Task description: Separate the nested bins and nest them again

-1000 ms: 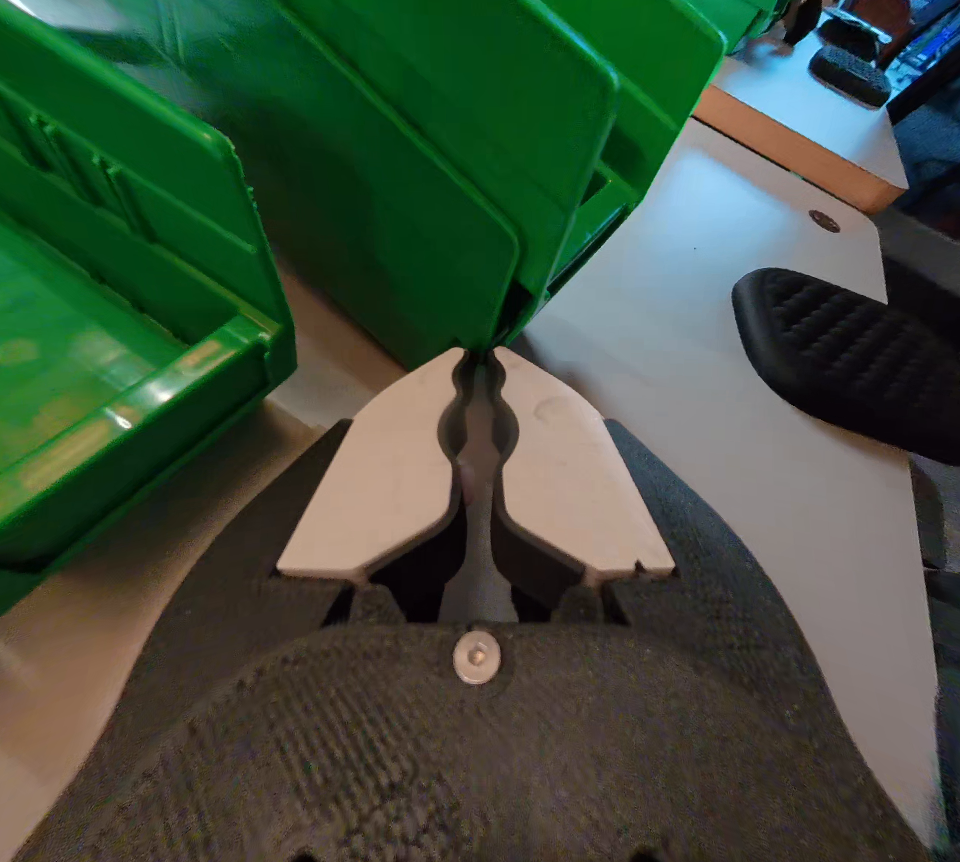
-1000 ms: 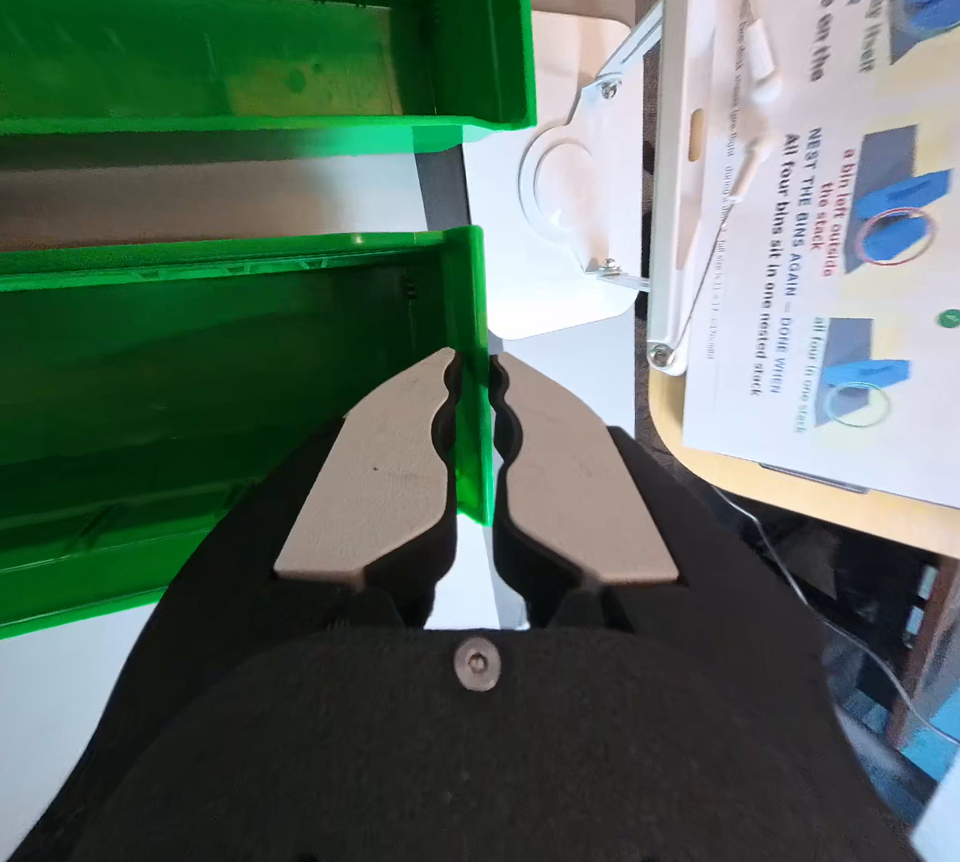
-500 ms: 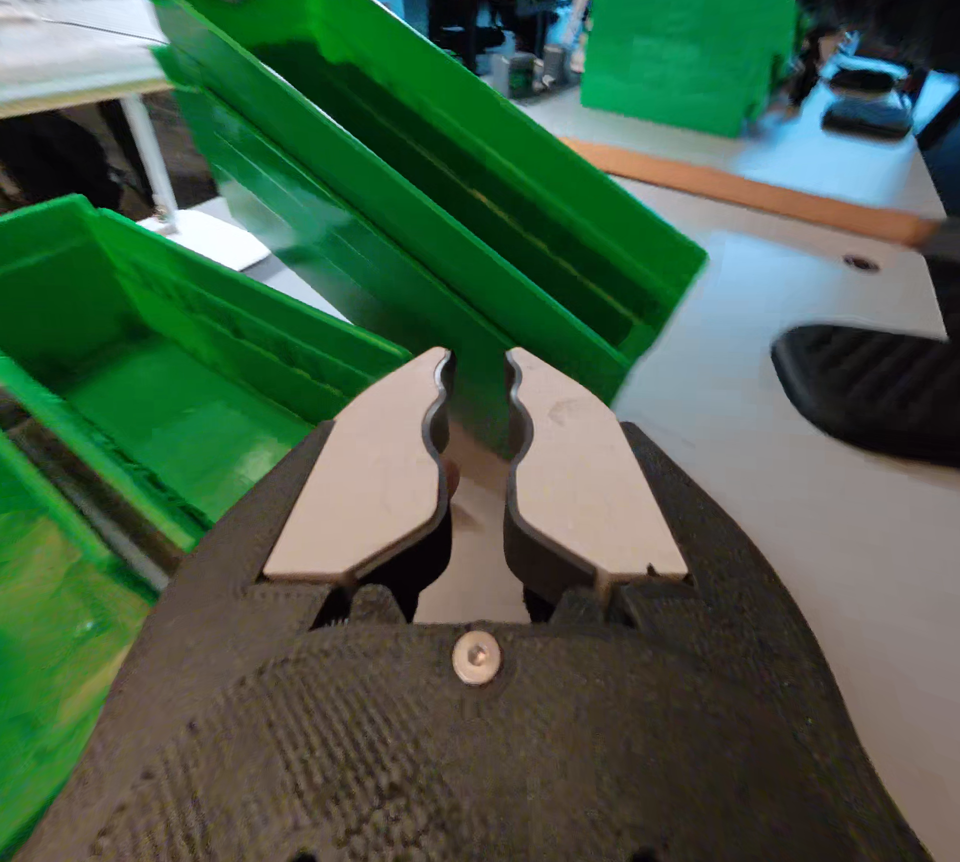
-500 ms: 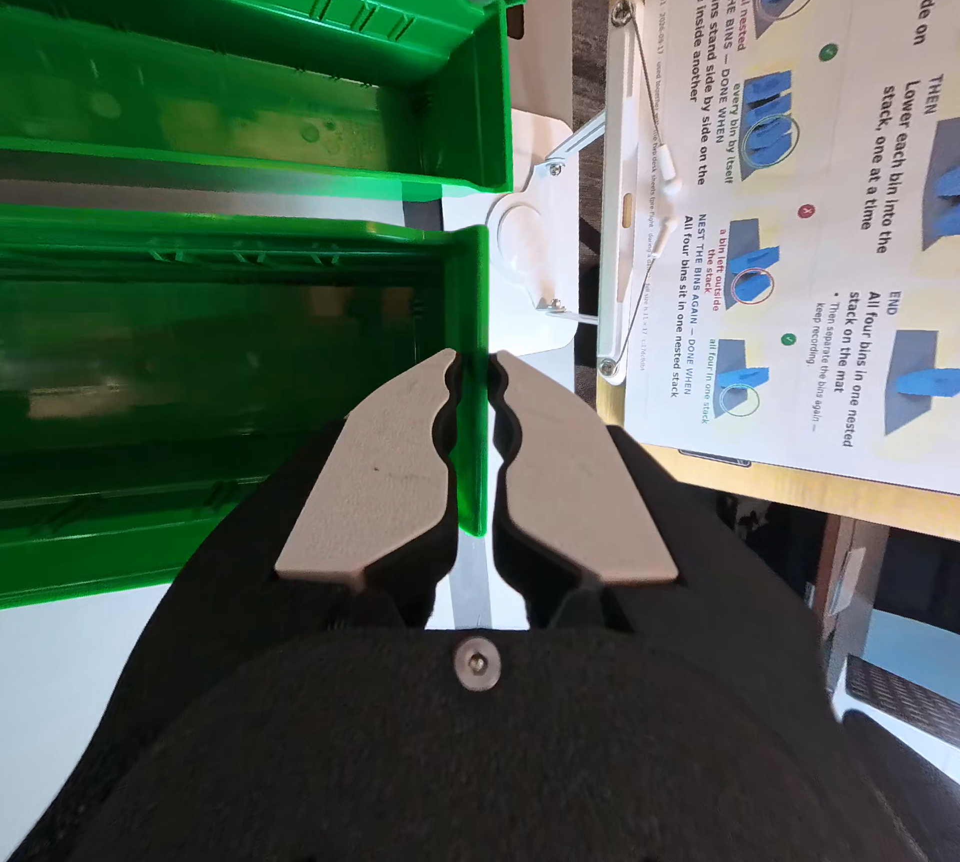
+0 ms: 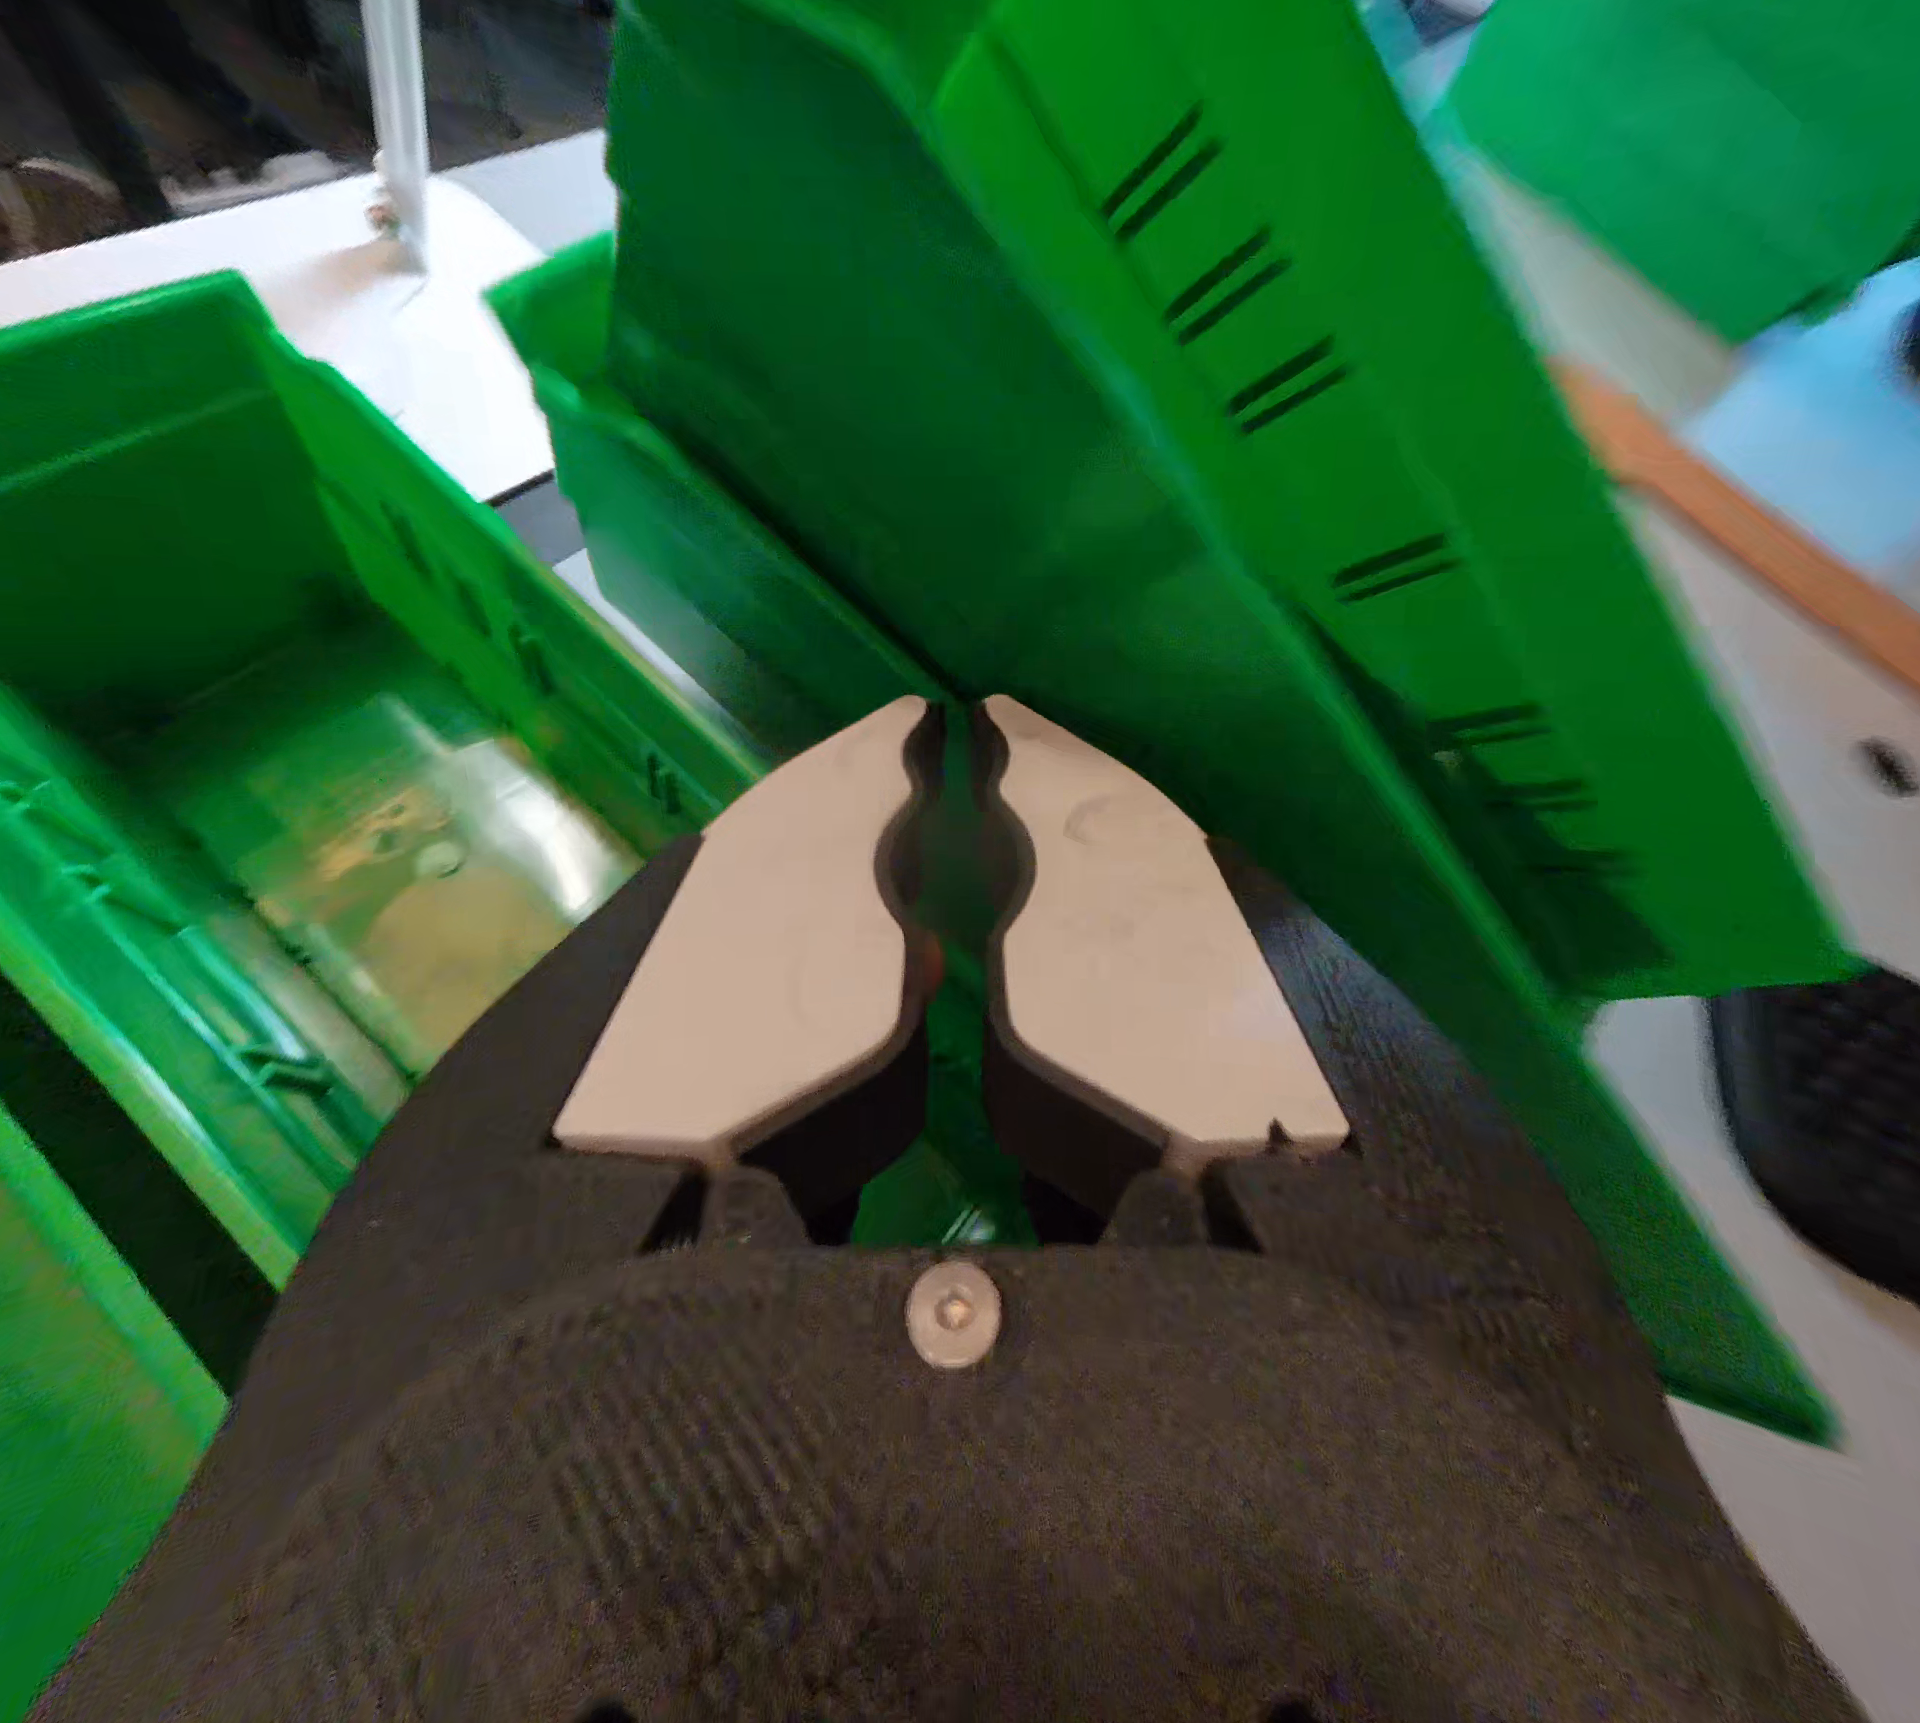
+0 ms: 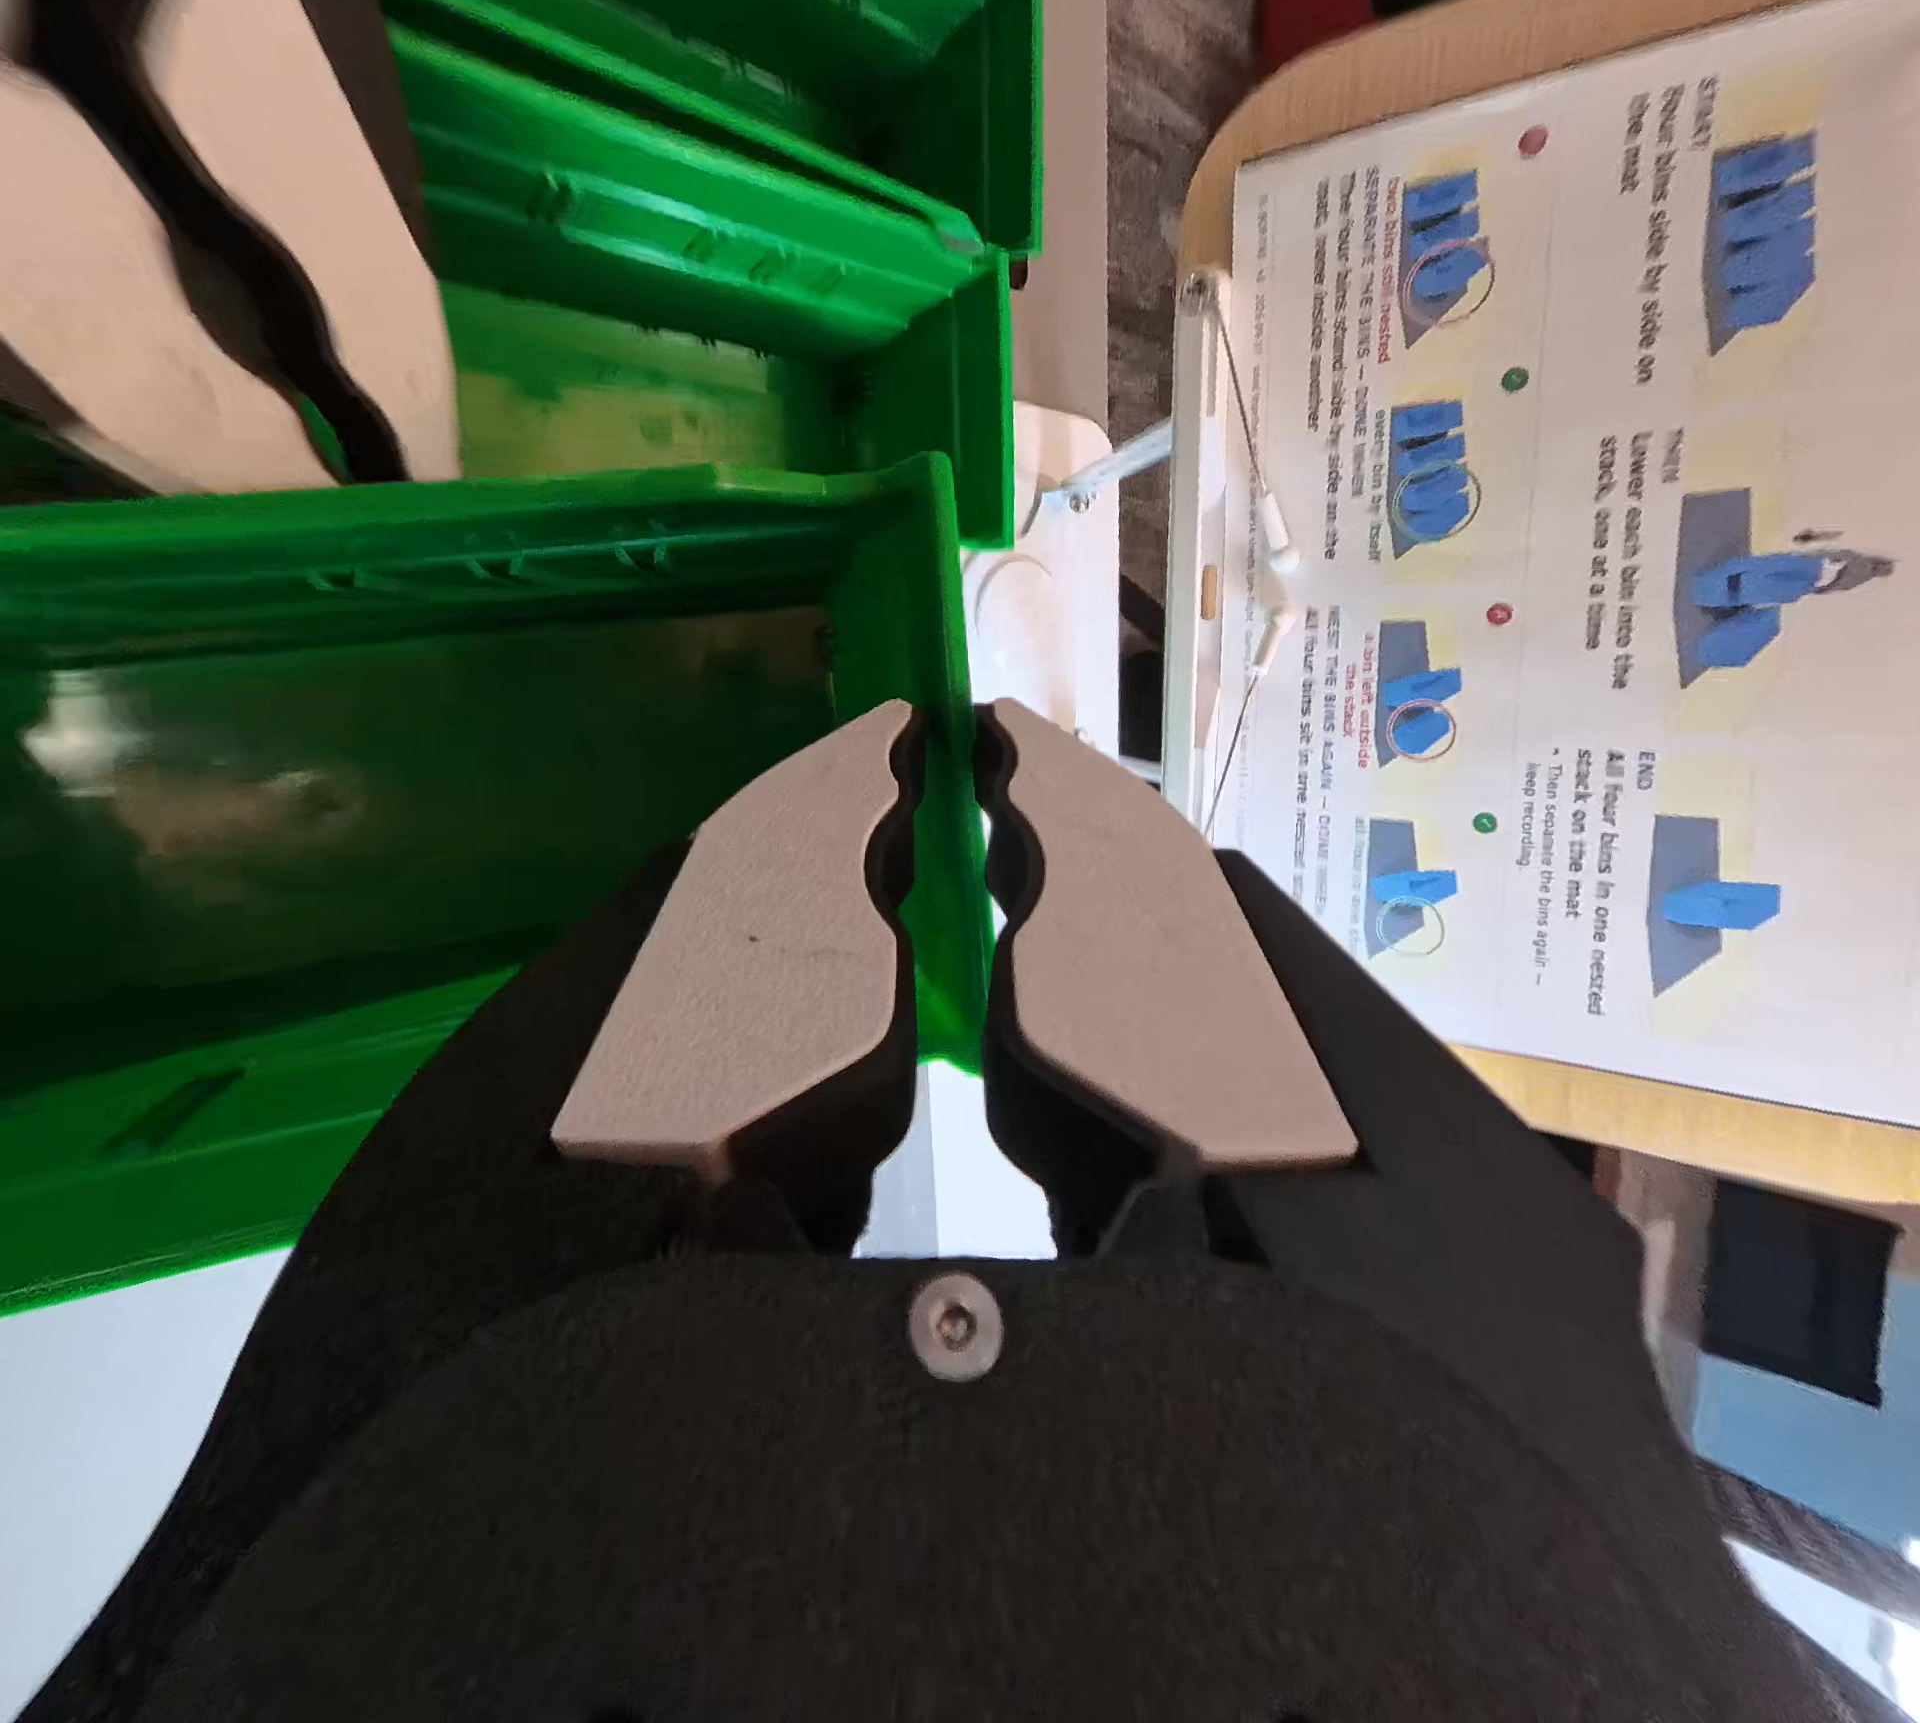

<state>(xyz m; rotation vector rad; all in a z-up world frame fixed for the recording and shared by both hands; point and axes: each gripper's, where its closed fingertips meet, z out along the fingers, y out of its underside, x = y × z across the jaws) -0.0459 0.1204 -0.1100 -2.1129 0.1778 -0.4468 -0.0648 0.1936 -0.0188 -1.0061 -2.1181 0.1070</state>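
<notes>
Gripping opposite walls of one lifted green bin [image 5: 1091, 426], left gripper [image 5: 958, 717] and right gripper [image 6: 943, 717] hold it tilted above the desk's open bins [image 5: 260, 738]. Uneven lowering could jam it crooked, I judge, or twist a thin wall from the clamped jaws.

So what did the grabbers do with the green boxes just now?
The left gripper, open half a second ago and holding nothing, has shut on the tilted bin, pinching its edge. That bin now leans steeper over the bins on the table. The right gripper stayed clamped on the same bin's end wall.
</notes>
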